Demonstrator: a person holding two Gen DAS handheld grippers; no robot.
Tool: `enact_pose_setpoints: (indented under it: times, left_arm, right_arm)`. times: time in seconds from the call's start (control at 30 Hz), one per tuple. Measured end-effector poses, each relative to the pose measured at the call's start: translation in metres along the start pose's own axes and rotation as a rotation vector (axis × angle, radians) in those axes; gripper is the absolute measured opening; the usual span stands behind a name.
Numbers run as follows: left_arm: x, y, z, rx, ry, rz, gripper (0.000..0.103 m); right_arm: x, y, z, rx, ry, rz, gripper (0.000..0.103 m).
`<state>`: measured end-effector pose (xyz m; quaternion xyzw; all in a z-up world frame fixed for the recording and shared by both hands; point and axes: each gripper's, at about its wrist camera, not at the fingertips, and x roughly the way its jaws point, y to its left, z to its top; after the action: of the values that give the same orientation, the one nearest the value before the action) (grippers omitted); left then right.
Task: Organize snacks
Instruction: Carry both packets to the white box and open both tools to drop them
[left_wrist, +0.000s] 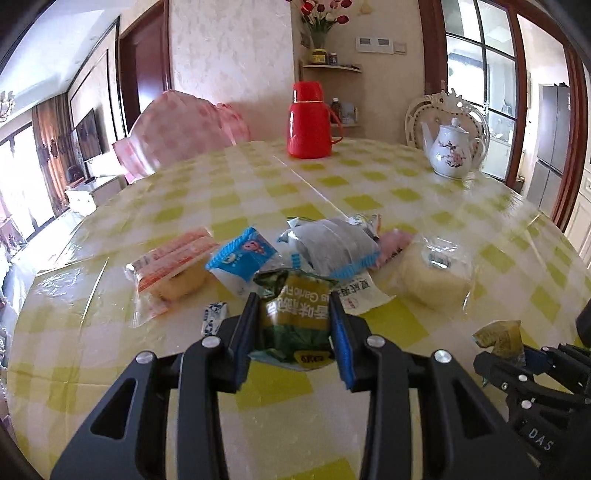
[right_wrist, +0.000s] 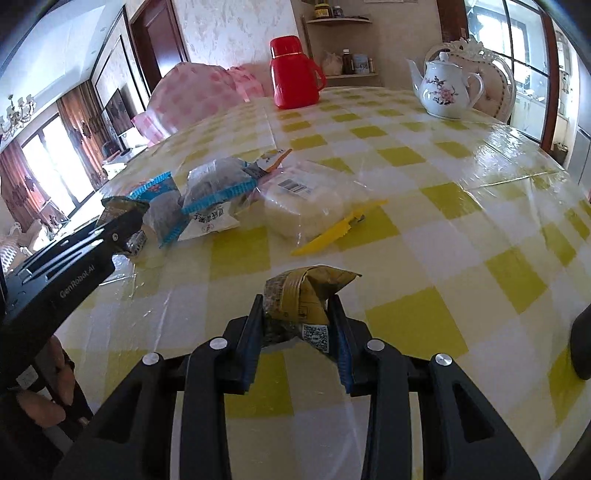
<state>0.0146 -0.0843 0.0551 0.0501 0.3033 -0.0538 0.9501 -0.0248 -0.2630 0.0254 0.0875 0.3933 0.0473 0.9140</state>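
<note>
Left wrist view: the left gripper (left_wrist: 293, 319) has its jaws clenched on a green snack packet (left_wrist: 295, 314), held just above the bench (left_wrist: 221, 206) with its yellow-checked cloth. Beyond it lies a cluster of snacks: an orange-striped packet (left_wrist: 173, 267), a blue packet (left_wrist: 242, 254), a grey packet (left_wrist: 332, 245) and a clear-wrapped cake (left_wrist: 432, 275), the last at the right end. At lower right the right gripper (left_wrist: 517, 354) shows with an olive wrapper (left_wrist: 498, 336) in it. A red flask (left_wrist: 308, 122) and a white teapot (left_wrist: 452, 149) stand at the far side.

Right wrist view: the right gripper (right_wrist: 295, 319) has its jaws grasping the crumpled olive wrapper (right_wrist: 303, 295) over the bench (right_wrist: 443, 221), well apart from the cluster. A yellow plastic knife (right_wrist: 338, 229) lies just beside the clear-wrapped cake (right_wrist: 303, 206). The left gripper (right_wrist: 122, 221) enters from the left, near the blue packet (right_wrist: 155, 188).
</note>
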Motion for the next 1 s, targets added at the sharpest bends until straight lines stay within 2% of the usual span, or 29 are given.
enact_pose_setpoints:
  times: [0.2, 0.4, 0.5, 0.57, 0.73, 0.87, 1.0]
  left_arm:
    - [-0.009, 0.004, -0.002, -0.016, -0.021, 0.014, 0.037]
    - [-0.055, 0.026, -0.007, -0.11, -0.16, 0.077, 0.037]
    - [-0.086, 0.051, -0.007, -0.19, -0.236, 0.132, 0.037]
    - [-0.101, 0.061, -0.01, -0.202, -0.265, 0.167, 0.038]
    - [-0.143, 0.076, -0.023, -0.171, -0.324, 0.265, 0.038]
    - [-0.176, 0.091, -0.028, -0.167, -0.366, 0.303, 0.038]
    - [-0.216, 0.109, -0.034, -0.167, -0.406, 0.343, 0.038]
  right_arm:
    - [-0.006, 0.003, 0.0, -0.002, -0.033, 0.045, 0.034]
    - [-0.021, 0.022, -0.002, -0.08, -0.123, 0.081, 0.034]
    - [-0.029, 0.029, -0.001, -0.077, -0.141, 0.16, 0.034]
    - [-0.036, 0.037, -0.001, -0.088, -0.159, 0.18, 0.034]
    - [-0.069, 0.068, -0.014, -0.121, -0.231, 0.216, 0.034]
    - [-0.102, 0.106, -0.032, -0.174, -0.296, 0.262, 0.034]
    - [-0.126, 0.146, -0.047, -0.257, -0.322, 0.328, 0.034]
